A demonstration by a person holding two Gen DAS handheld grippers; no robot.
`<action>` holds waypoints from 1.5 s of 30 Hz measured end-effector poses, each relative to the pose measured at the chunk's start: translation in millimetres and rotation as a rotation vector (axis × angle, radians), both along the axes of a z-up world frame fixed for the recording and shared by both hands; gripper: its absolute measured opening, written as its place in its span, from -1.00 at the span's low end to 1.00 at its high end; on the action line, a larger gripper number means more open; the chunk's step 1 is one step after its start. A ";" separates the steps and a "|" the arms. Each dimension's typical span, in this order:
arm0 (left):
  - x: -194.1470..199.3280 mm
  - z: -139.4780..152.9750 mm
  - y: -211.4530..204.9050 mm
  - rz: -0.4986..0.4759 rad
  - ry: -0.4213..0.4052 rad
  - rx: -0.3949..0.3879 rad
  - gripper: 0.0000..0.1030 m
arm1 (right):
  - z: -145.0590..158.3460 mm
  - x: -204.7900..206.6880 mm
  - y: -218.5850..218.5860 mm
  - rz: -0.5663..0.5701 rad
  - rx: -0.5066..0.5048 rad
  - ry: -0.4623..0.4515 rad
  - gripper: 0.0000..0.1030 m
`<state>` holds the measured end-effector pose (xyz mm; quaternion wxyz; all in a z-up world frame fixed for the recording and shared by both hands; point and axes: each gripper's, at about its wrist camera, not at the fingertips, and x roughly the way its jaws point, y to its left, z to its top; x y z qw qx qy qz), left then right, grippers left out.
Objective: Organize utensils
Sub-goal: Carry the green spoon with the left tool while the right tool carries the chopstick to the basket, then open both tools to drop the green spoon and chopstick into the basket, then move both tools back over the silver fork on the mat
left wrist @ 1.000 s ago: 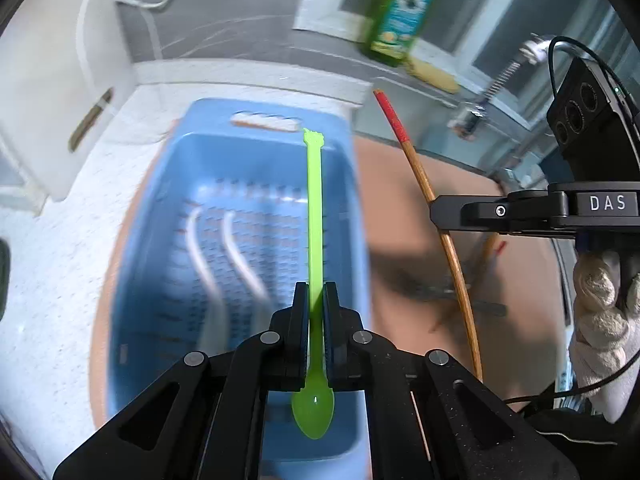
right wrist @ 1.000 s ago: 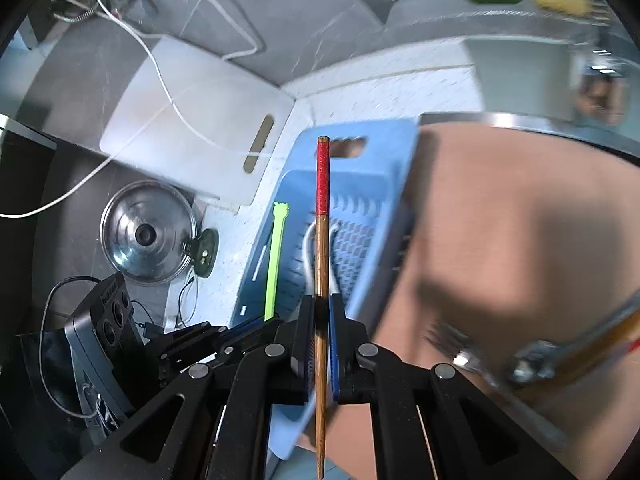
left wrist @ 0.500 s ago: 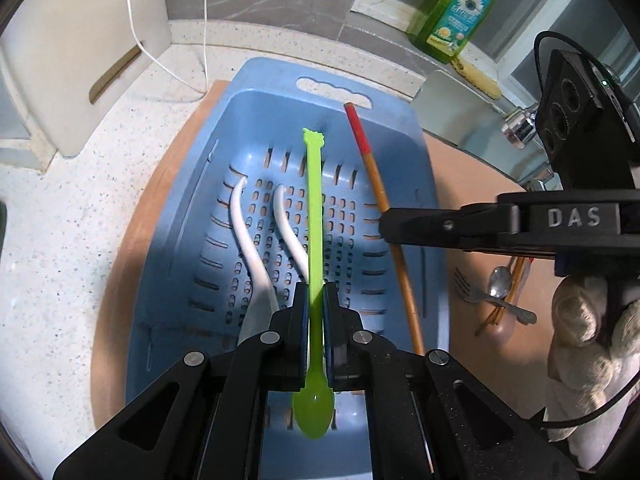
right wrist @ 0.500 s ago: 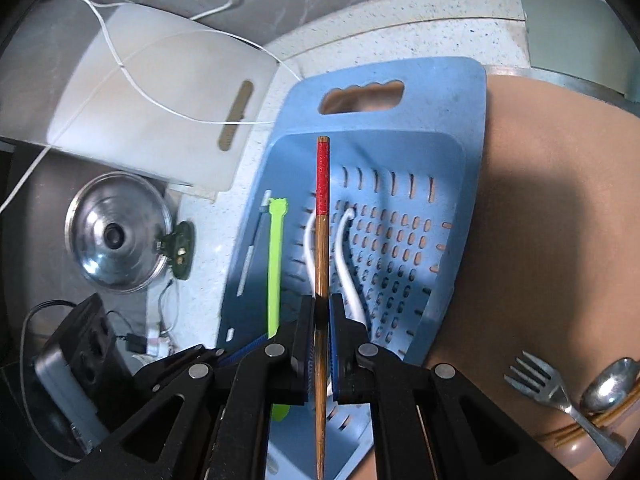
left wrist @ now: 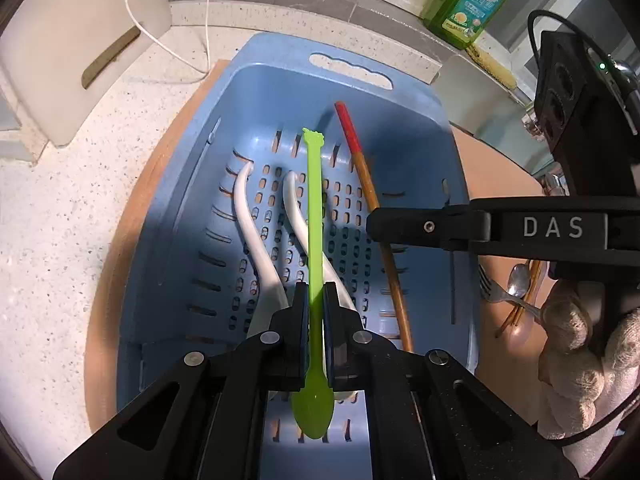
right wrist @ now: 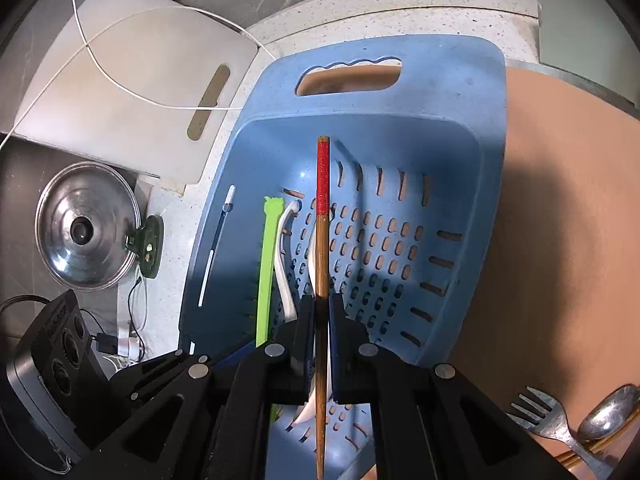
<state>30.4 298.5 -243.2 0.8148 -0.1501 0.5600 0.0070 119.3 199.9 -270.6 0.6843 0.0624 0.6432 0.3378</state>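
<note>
Green plastic first: your left gripper (left wrist: 315, 300) is clamped on the green spoon (left wrist: 314, 240), held over the blue basket (left wrist: 400, 92) above two white spoons (left wrist: 256, 236). Your right gripper (right wrist: 319, 316) pinches the red-tipped chopstick (right wrist: 322, 240) over the same basket. A fork (right wrist: 540, 416) and metal spoon (right wrist: 608, 412) lie right, on the wooden board (right wrist: 560, 240).

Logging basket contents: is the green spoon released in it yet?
No. The left claw is shut on the spoon, held over the basket.
</note>
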 end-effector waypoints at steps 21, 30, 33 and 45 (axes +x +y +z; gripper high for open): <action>-9.9 11.3 1.5 0.045 -0.014 0.026 -0.75 | 20.5 -7.1 -14.9 0.069 0.003 -0.055 -0.78; -30.8 49.4 -27.3 -0.010 -0.094 0.073 -0.75 | 55.4 -10.5 -91.1 0.030 0.108 -0.103 -0.45; -32.9 58.7 -41.2 -0.034 -0.121 0.057 -0.75 | 61.7 -9.9 -136.0 -0.018 0.126 -0.121 -0.26; -25.0 55.0 -145.1 -0.267 -0.119 0.016 -0.49 | 50.0 -3.5 -302.4 -0.235 0.077 -0.104 -0.08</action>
